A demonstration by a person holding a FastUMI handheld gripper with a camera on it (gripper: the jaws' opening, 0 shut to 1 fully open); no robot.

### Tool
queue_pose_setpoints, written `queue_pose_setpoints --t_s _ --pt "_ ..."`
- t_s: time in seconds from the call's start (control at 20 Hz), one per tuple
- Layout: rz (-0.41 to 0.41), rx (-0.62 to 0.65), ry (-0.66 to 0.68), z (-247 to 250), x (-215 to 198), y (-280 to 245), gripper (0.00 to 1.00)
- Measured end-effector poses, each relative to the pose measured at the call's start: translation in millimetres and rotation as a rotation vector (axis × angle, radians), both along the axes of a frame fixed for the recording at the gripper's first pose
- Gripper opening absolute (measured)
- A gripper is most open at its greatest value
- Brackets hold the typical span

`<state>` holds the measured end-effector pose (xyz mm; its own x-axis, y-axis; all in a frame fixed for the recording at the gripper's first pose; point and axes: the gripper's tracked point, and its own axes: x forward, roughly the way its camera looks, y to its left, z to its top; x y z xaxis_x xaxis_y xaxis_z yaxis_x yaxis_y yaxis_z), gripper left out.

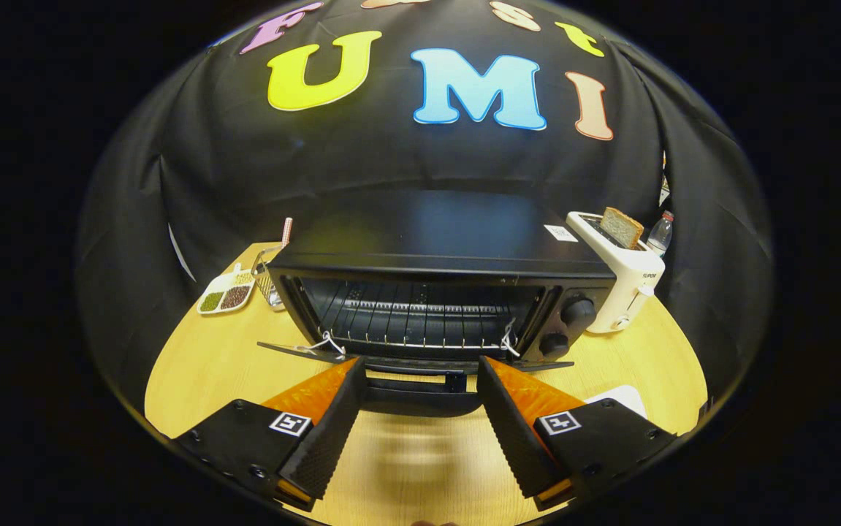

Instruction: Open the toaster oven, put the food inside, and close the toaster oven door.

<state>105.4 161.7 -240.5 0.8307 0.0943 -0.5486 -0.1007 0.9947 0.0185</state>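
Observation:
A black toaster oven (435,248) stands on the wooden table (208,365) straight ahead of my fingers. Its door (413,359) is folded down flat toward me, and the wire rack (413,321) inside shows bare. The door's handle (420,387) lies between my fingertips, just ahead of them. My gripper (420,372) is open, with the fingers spread on either side of the handle and nothing pressed between them. I cannot make out the food to go inside.
A white pop-up toaster (617,281) with a slice of bread (621,226) stands right of the oven, a plastic bottle (660,234) behind it. Left of the oven sit a divided dish of grains (226,296) and a small wire basket (268,281). A white plate's edge (621,398) shows near the right finger.

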Motion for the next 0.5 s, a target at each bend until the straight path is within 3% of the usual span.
queue_pose_setpoints --t_s 0.25,0.5 --pt "0.044 0.048 0.179 -56.3 -39.3 -2.0 0.95" --pt "-0.020 0.043 0.288 -83.2 -59.8 -49.4 0.95"
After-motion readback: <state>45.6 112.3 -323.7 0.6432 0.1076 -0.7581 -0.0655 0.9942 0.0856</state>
